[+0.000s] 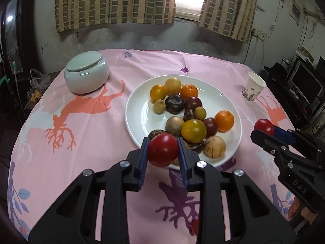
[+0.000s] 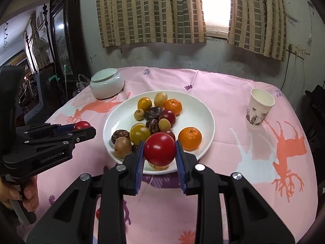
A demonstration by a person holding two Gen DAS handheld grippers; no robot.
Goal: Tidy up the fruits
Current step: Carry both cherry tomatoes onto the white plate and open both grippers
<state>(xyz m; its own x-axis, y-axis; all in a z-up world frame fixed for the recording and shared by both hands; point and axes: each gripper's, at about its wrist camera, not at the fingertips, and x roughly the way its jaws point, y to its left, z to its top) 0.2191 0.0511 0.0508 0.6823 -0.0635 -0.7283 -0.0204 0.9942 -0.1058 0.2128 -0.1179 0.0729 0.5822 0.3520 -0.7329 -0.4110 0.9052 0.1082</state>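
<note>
1. The left gripper is clamped on a red tomato between its blue pads, held above the near rim of the white plate. The tomato hides part of the fruit behind it.
2. The right gripper likewise grips a second red tomato, covering a pale fruit at the plate's near edge. In the left wrist view this gripper shows at the right, off the plate, over bare cloth.
3. A small red thing lies on the pink tablecloth near the table's front edge, mostly hidden behind the gripper frame — hard to make out.
4. The plate holds the remaining pile: two oranges, yellow tomatoes, dark red tomatoes, brown mottled fruits and small tan ones, touching one another; its left part is bare.
5. A person's hand holds the left gripper's handle, cut off by the picture's edge.
6. Farther off, a lidded pale green jar stands to the left — its contents unseen; an empty paper cup stands to the right, with open cloth between each and the plate.
</note>
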